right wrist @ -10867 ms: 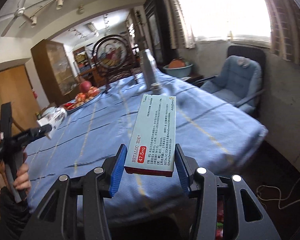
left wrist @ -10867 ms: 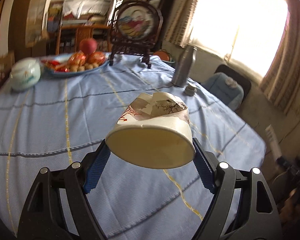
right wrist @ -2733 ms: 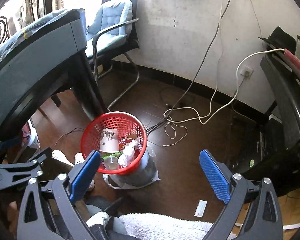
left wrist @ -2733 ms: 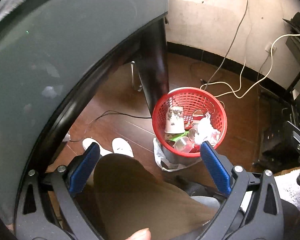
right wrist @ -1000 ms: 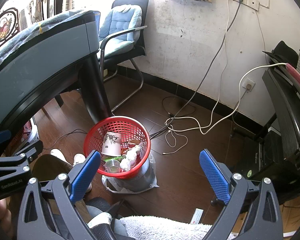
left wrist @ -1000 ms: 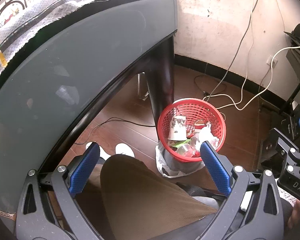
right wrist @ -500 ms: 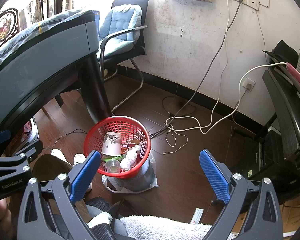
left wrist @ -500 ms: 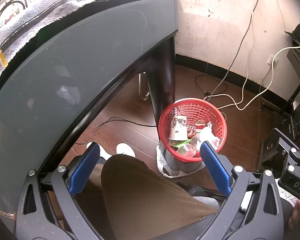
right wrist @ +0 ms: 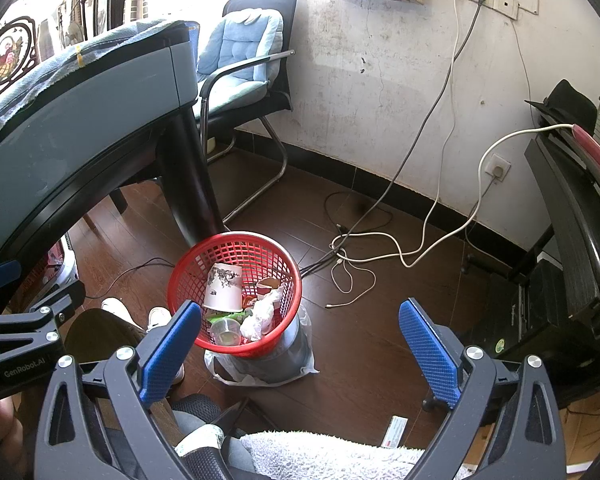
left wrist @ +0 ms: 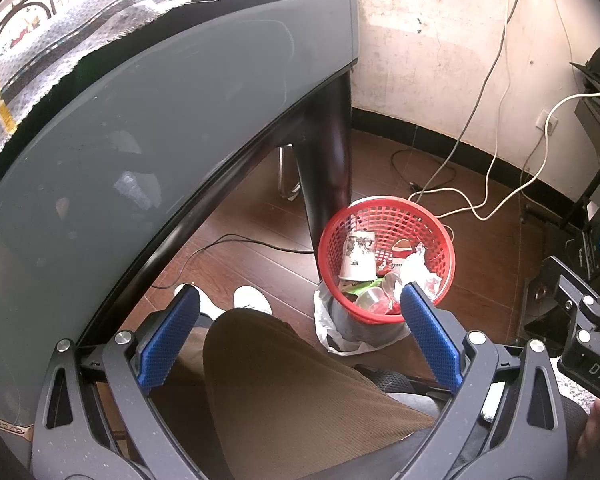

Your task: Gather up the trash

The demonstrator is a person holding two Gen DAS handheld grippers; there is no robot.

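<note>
Nearest to the left camera, the left tongs [left wrist: 298,338] stand wide open, and nothing is between the two blue pads. Just behind them is the person's leg in brown trousers [left wrist: 300,392], and two white shoes [left wrist: 252,300] rest on the dark wooden floor [left wrist: 240,248]. The right tongs [right wrist: 299,346] are also spread wide and hold nothing; a white fluffy cloth [right wrist: 328,456] lies under them at the bottom edge of the right view. On the floor near the right pad lies a small white box [right wrist: 396,432] with a red end.

A little further, a red mesh basket [right wrist: 236,248] sits on top of a grey bin with a plastic bag [right wrist: 260,364], just beside the black leg [right wrist: 188,184] of the counter [left wrist: 140,120]. Inside the basket lies the trash: a paper cup [right wrist: 224,286] on its side with a dark print, a clear plastic cup [right wrist: 226,330], crumpled white paper [right wrist: 260,312] and something green. In the left view the same basket [left wrist: 392,216] appears between the pads and the counter leg.

Behind the basket, white and grey cables [right wrist: 380,248] run over the floor to the sockets on the stained wall [right wrist: 380,80]. Farthest is a chair with a light blue cushion [right wrist: 240,56] near the bright window. The blue cloth [left wrist: 80,32] covers the top of the counter.
</note>
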